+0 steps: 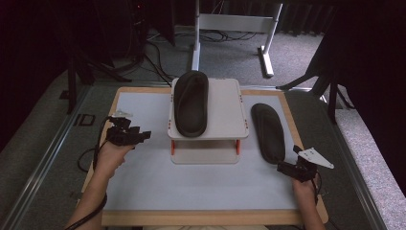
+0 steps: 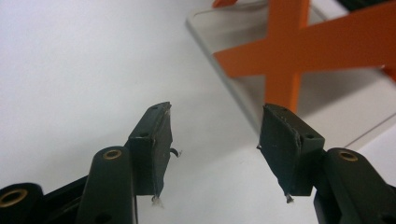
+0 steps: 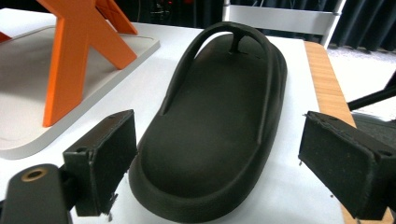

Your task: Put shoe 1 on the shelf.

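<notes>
Black flip-flop (image 1: 268, 132) lies flat on the white table mat (image 1: 143, 182), to the right of the small two-tier rack (image 1: 225, 127), toe strap pointing away from the person. Right gripper (image 1: 287, 168) sits just at its heel end, low over the mat, jaws spread wide w/ nothing clamped. In the right gripper view the flip-flop (image 3: 215, 135) heel sits just ahead of the gripper (image 3: 224, 165), lined up w/ the gap, not touching either pad; the jaws stand wider than the sole.

Second black flip-flop (image 1: 190, 103) rests on the rack's top shelf, left half, heel toward the person, toe overhanging the far edge a bit. Rack has pale shelves and orange X-shaped legs (image 3: 79, 51).

Left gripper (image 1: 139, 135) is on the left side of the mat, near the rack's left edge, pointing toward it — well apart from both flip-flops. In the left gripper view its jaws are partly apart, empty, gripper (image 2: 215, 149) over bare mat w/ the rack's lower shelf (image 2: 224, 70) and an orange leg (image 2: 285, 51) just ahead.

Writing: "ID" (image 1: 84, 120) on the grey surface left of the wooden board edge; no brand readable on the flip-flops.
</notes>
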`<state>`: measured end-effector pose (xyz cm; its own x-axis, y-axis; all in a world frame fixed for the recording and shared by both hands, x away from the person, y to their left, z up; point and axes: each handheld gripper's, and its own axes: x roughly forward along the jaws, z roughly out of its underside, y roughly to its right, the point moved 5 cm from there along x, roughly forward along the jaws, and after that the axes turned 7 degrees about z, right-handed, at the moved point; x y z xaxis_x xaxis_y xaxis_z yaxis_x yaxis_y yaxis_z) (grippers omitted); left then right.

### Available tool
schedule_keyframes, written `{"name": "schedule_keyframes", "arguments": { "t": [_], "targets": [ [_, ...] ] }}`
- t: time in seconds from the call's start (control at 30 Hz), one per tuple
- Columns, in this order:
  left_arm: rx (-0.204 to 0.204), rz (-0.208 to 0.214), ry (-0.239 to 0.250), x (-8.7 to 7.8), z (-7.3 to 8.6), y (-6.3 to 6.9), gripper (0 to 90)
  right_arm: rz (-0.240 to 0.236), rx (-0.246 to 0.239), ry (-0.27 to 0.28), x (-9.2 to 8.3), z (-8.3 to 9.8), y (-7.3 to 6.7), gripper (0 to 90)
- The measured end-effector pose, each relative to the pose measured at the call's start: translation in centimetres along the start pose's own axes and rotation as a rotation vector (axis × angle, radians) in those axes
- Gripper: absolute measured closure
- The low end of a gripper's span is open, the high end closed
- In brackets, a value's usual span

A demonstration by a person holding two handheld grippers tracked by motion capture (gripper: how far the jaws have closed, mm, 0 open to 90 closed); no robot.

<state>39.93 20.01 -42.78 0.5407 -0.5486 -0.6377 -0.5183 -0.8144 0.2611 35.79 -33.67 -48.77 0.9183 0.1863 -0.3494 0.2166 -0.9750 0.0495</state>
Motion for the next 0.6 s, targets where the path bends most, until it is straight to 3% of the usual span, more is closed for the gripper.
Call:
{"name": "schedule_keyframes", "arguments": {
  "t": [0.13,0.27,0.37,0.43,0.53,0.6],
  "targets": [
    [-0.007,-0.012,0.000,0.4,1.3,-0.4,40.6,-0.008,-0.012,0.009,-0.1,0.0,-0.2,10.8],
    [-0.008,0.005,0.024,0.6,2.5,-0.6,31.7,-0.006,-0.020,0.018,-0.1,-0.1,-0.3,10.8],
    [-0.014,-0.010,0.059,0.6,3.2,-0.9,28.0,0.000,-0.021,0.019,0.0,-0.1,-0.3,10.8],
    [0.015,-0.051,0.063,0.8,3.8,-1.1,19.1,0.006,-0.025,0.021,0.1,0.0,-0.4,10.8],
    [0.018,-0.072,0.064,1.0,4.7,-1.3,16.0,0.008,-0.035,0.013,0.2,0.0,-0.5,10.8],
    [0.014,-0.087,0.090,0.8,5.2,-1.5,15.1,0.006,-0.034,0.012,0.2,0.0,-0.5,10.8]
  ]
}}
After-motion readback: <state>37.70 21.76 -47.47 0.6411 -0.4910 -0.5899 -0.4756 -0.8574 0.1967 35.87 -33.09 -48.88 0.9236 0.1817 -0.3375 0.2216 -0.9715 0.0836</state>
